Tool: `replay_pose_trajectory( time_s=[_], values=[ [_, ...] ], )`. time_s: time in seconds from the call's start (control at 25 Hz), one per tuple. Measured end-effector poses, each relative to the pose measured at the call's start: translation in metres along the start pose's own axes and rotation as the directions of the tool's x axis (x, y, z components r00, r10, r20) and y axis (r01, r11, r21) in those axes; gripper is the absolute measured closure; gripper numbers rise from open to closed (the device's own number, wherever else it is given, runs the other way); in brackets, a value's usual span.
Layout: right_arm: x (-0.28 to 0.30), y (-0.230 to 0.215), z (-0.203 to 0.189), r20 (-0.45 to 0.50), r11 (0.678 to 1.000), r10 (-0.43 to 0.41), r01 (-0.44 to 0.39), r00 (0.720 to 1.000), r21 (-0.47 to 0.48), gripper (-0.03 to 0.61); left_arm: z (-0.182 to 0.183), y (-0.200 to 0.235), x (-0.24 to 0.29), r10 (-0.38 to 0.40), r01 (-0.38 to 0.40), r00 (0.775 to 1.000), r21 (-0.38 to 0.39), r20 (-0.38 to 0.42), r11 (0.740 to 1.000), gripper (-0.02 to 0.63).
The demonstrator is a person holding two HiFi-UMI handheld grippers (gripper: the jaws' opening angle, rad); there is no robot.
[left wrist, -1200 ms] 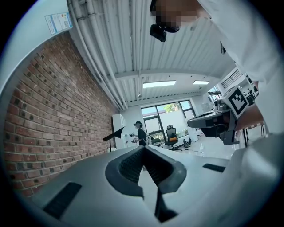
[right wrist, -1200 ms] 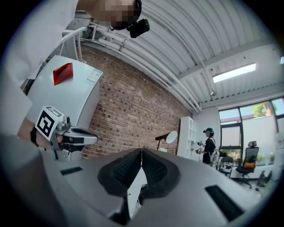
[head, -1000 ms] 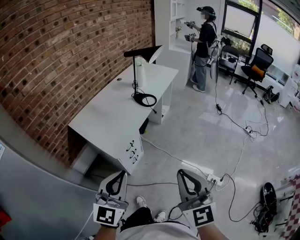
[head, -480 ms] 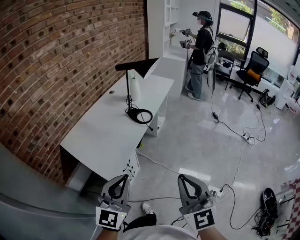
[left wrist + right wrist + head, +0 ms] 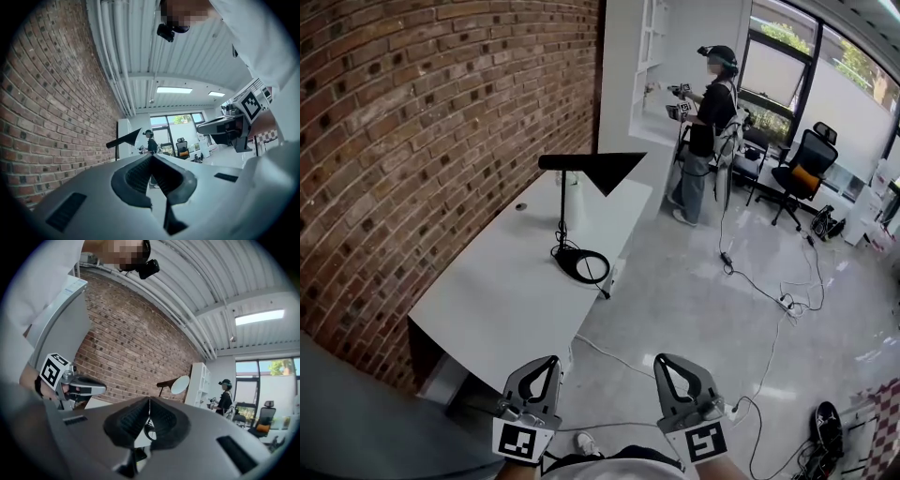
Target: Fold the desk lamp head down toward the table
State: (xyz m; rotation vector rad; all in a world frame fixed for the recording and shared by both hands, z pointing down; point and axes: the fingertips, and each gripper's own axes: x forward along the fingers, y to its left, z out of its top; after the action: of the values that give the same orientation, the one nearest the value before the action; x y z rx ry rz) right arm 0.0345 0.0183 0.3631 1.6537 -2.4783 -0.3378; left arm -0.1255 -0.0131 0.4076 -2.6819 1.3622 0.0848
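A black desk lamp stands on the white table (image 5: pixel 497 281) by the brick wall, with its shade (image 5: pixel 605 169) raised on a horizontal arm and its round base (image 5: pixel 583 265) near the table's right edge. The lamp shade (image 5: pixel 124 138) shows small in the left gripper view and the lamp shade (image 5: pixel 178 384) in the right gripper view. My left gripper (image 5: pixel 546 361) and right gripper (image 5: pixel 664 361) are held side by side low in the head view, far short of the table. Both are shut with nothing between the jaws.
Another person (image 5: pixel 705 131) with grippers stands at a white shelf unit (image 5: pixel 642 84) beyond the table. An office chair (image 5: pixel 802 167) sits by the windows. Cables (image 5: pixel 769 300) and a power strip trail over the grey floor to the right.
The table and lamp have come nearer and shifted in the head view as I walk toward them. Both grippers stay shut and side by side.
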Motion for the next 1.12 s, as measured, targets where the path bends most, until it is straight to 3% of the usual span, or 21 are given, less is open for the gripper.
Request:
replay_pose_trajectory(
  time_s=[0.48, 1.12],
  values=[
    [0.062, -0.023, 0.003, 0.007, 1.0, 0.012, -0.012, 1.0, -0.024, 0.56, -0.012, 0.025, 0.044, -0.018, 0.018, 1.0, -0.015, 0.005, 1.0, 0.606],
    [0.172, -0.132, -0.015, 0.049, 0.994, 0.08, -0.076, 0.996, -0.084, 0.56, -0.022, 0.043, 0.165, 0.058, -0.058, 0.998, -0.013, 0.008, 0.998, 0.606]
  ],
)
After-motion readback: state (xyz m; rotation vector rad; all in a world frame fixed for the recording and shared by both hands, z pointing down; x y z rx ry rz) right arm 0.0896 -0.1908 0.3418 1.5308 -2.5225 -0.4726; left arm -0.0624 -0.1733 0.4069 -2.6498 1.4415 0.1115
